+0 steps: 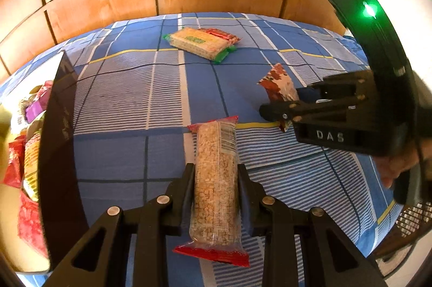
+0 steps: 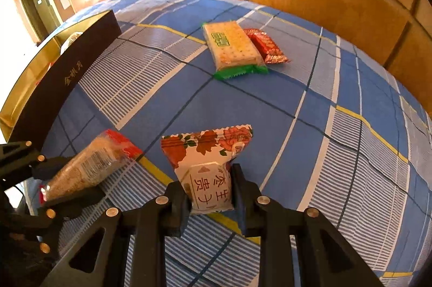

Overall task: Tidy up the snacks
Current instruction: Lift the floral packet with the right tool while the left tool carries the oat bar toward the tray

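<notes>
The job stood about midway. The left claw [image 1: 216, 179] was clamped on a clear-wrapped grain bar [image 1: 216, 184], and the right claw [image 2: 210, 187] pinched a flower-printed snack packet [image 2: 208, 165]. Near the bed's [image 2: 310, 103] far edge, a green-trimmed cracker pack [image 2: 233, 47] and a red packet [image 2: 266, 45] lay touching, not yet collected. The dark box [image 2: 70, 71] at the left edge already held several snacks.

Bed [image 2: 310, 109], blue plaid sheet. Cracker pack [image 2: 232, 47] at 12 o'clock, red wrapper [image 2: 266, 45] touching its right side. Dark box [image 2: 67, 74] at 10 o'clock.
</notes>
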Action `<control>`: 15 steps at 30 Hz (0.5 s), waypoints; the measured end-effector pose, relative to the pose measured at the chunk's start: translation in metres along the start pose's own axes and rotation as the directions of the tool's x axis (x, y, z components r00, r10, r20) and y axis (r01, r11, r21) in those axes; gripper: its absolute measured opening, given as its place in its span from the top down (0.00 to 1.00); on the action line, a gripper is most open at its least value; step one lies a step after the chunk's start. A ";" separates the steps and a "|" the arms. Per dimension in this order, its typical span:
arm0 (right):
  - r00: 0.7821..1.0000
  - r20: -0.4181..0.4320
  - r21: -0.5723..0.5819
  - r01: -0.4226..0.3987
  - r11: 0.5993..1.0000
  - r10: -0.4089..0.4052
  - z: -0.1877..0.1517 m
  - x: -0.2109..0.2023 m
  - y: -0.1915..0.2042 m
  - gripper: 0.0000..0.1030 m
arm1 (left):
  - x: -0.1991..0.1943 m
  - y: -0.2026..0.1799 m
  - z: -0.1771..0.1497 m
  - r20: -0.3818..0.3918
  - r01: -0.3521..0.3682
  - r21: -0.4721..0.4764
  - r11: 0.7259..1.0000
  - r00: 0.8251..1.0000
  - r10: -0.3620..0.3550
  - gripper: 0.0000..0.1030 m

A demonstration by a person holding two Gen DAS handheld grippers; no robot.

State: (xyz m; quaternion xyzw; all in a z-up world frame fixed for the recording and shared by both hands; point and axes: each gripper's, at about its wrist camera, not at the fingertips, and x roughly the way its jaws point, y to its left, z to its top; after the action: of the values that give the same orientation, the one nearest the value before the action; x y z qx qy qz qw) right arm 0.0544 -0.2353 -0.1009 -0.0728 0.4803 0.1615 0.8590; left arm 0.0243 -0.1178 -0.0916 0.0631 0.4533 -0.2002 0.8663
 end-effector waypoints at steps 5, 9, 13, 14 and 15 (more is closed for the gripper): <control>0.996 0.089 0.022 0.023 0.999 -0.025 -0.009 0.003 0.008 0.74 | -0.019 0.003 0.005 0.028 -0.030 -0.010 1.000 0.999 0.030 0.71; 0.990 0.137 0.056 0.026 0.998 -0.033 -0.016 -0.001 0.007 0.74 | -0.037 0.007 0.011 0.056 -0.052 -0.026 0.998 0.997 0.054 0.71; 0.987 0.154 0.067 0.029 0.997 -0.039 -0.019 -0.003 0.006 0.74 | -0.052 0.013 0.015 0.076 -0.061 -0.052 0.997 0.995 0.065 0.71; 0.987 0.156 0.073 0.025 0.997 -0.036 -0.018 -0.002 0.005 0.74 | -0.055 0.014 0.015 0.079 -0.065 -0.055 0.996 0.994 0.069 0.71; 0.987 0.158 0.075 0.024 0.997 -0.036 -0.019 -0.002 0.005 0.74 | -0.056 0.014 0.014 0.081 -0.069 -0.057 0.996 0.994 0.073 0.71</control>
State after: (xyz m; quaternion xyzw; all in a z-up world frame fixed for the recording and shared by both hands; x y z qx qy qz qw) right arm 0.0369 -0.2364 -0.1087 -0.0355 0.4148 0.1361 0.8990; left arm 0.0123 -0.0925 -0.0386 0.0473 0.4195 -0.1593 0.8924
